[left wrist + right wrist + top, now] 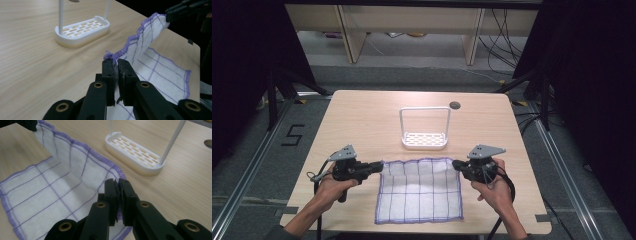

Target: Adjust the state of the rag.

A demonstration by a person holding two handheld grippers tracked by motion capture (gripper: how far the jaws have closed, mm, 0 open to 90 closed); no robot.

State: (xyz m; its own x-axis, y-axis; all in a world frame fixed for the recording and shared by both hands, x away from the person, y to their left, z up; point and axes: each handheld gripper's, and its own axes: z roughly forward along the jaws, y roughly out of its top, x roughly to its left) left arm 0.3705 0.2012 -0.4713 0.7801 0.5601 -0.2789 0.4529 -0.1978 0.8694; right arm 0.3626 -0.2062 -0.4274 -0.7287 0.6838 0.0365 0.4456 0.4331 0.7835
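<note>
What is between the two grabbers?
The cloth. Its far edge stretches from the left gripper to the right gripper, each shut on a corner. The high view shows it.

A black figure "5" (292,135) is marked on the grey floor left of the table.

The left gripper (373,166) is black, with a grey three-cornered plate on top and a black handle below. A black cable hangs from it in a loop. The right gripper (457,164) looks the same: black body, grey plate, black cable trailing behind. Up close, each gripper has two flat black jaws with square ends. The black bars behind the jaws have round brass-coloured rings where they join. A dark sleeve edge shows on the person's left arm.
</note>
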